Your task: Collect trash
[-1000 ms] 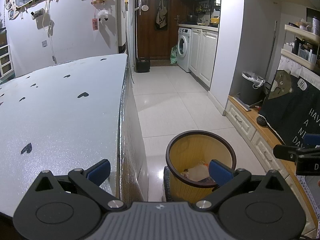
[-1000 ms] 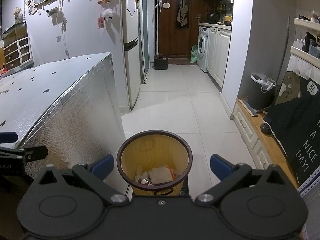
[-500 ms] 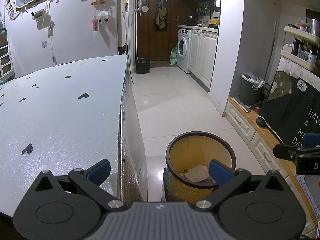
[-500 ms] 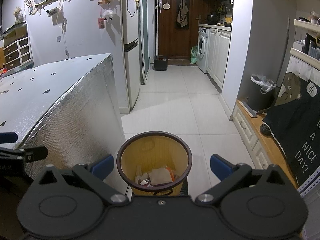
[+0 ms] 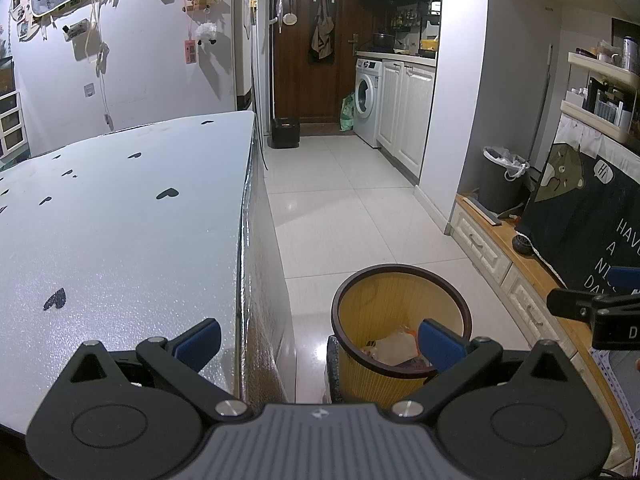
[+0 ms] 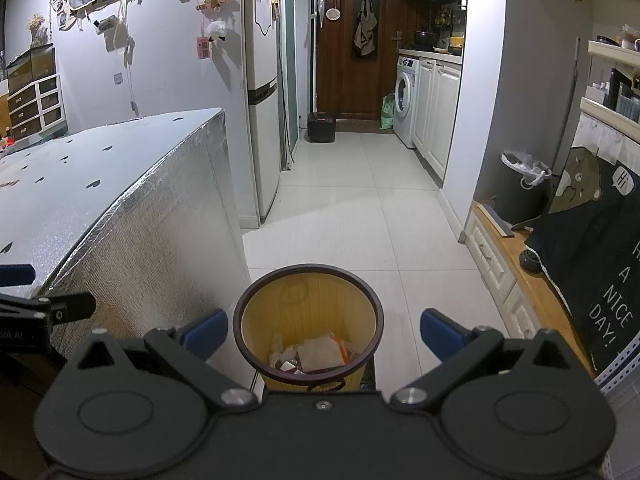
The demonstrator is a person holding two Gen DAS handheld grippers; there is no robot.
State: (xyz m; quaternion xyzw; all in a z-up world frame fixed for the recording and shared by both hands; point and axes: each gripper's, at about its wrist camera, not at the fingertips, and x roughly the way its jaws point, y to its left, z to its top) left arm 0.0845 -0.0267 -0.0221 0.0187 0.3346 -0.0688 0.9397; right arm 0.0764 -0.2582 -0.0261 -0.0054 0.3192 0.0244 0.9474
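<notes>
A yellow waste bin with a dark rim stands on the floor beside the table, with crumpled paper and wrappers lying in its bottom. My right gripper hovers above the bin, open and holding nothing. My left gripper is open and empty over the table's right edge, with the bin below its right finger. The right gripper's finger shows at the right edge of the left wrist view.
The silver table with black heart marks fills the left. Tiled floor runs toward a dark door, a fridge and a washing machine. A low wooden cabinet, a black cloth and a grey bin line the right.
</notes>
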